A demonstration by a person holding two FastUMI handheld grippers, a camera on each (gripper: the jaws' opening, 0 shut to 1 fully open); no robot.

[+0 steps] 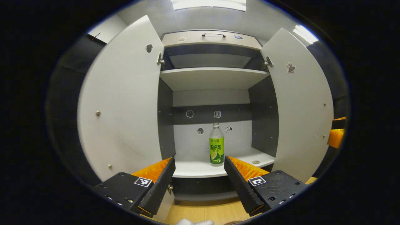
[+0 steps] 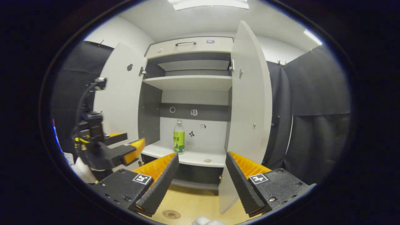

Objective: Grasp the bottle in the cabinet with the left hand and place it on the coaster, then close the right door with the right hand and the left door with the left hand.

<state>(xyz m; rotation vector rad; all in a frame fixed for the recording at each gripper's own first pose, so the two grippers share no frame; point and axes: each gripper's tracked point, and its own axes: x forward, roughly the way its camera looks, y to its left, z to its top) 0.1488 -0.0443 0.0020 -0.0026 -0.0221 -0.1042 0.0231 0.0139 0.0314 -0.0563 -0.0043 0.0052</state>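
Clearly nothing is done yet: bottle (image 1: 216, 145) stands far back in cabinet (image 1: 212, 168), both doors wide, left gripper (image 1: 199, 175) and right gripper (image 2: 201, 175) spread, empty.

Bottle (image 1: 216, 144) on cabinet shelf (image 1: 200, 168) (upright)

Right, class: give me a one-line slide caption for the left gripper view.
Open hand-held gripper faces a bottle standing on the lower shelf of a cabinet, both doors open.
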